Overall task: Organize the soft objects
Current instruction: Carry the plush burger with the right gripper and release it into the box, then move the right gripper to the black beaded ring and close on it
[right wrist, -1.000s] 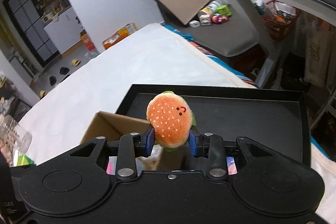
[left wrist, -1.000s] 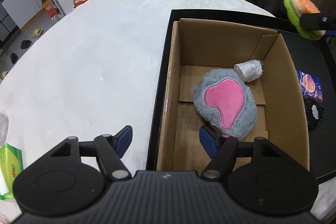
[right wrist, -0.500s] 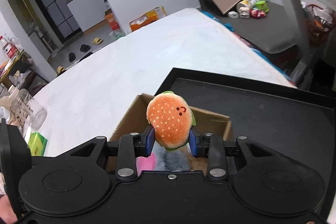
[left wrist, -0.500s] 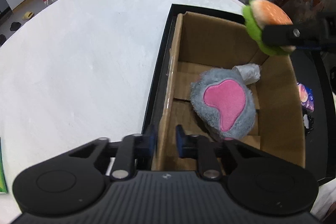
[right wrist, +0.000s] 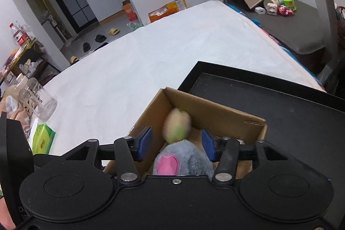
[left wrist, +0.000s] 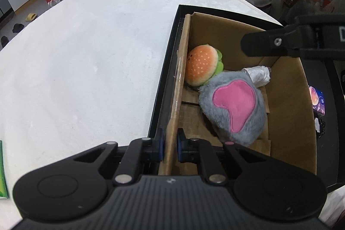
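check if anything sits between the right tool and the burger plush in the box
Nothing visible does. The right tool hangs open above the cardboard box, jaws just opened, and the burger plush lies below against the box's wall, touching the grey and pink plush. The left tool clamps the box's near wall.

A clear glass jar (right wrist: 37,98) lies beside a green packet (right wrist: 43,139) on the white surface (right wrist: 151,70).
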`<action>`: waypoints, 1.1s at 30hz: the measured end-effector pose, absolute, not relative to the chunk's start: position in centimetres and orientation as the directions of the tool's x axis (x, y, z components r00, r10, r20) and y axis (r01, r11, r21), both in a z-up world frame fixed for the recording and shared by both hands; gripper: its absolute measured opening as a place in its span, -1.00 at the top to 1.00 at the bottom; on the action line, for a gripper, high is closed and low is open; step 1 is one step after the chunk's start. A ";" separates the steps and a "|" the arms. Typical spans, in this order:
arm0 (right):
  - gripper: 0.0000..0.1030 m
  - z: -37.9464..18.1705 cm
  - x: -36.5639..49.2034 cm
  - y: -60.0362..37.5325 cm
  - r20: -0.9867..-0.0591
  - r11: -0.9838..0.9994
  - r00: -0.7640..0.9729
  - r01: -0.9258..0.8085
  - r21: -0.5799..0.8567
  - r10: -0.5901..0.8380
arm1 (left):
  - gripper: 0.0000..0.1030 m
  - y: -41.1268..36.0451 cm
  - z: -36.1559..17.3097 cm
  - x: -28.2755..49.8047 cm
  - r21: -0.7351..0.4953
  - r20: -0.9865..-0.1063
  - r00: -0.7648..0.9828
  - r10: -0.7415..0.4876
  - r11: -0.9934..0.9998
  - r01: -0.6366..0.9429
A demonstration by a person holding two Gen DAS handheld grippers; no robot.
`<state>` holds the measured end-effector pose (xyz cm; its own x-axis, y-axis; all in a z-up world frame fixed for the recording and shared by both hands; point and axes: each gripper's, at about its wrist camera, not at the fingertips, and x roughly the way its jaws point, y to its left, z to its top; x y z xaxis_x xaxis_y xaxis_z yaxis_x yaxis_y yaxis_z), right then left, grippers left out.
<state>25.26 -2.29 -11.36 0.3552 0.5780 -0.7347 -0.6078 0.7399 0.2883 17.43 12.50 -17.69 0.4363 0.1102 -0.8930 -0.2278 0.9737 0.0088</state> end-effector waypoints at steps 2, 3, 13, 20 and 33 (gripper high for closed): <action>0.02 -11.1 25.2 -2.5 -0.730 0.742 0.364 -0.607 0.286 0.579 | 0.79 12.4 -17.6 17.4 0.016 -0.891 0.439 0.117 0.974 -0.226; 0.02 -11.1 25.1 -2.7 -0.729 0.744 0.368 -0.606 0.283 0.578 | 0.79 12.4 -17.6 17.4 0.017 -0.889 0.442 0.118 0.974 -0.226; -0.02 -10.8 23.7 -5.3 -0.742 0.786 0.415 -0.569 0.240 0.527 | 0.71 11.1 -16.7 16.4 0.065 -0.868 0.469 0.161 0.974 -0.215; -0.47 -10.6 22.6 -8.1 -0.746 0.825 0.454 -0.518 0.224 0.488 | 0.38 10.1 -16.5 15.8 0.095 -0.880 0.442 0.173 0.976 -0.194; -0.55 -11.4 22.0 -13.2 -0.748 0.896 0.519 -0.379 0.233 0.414 | -0.06 8.7 -15.4 16.3 0.155 -0.864 0.454 0.217 0.973 -0.170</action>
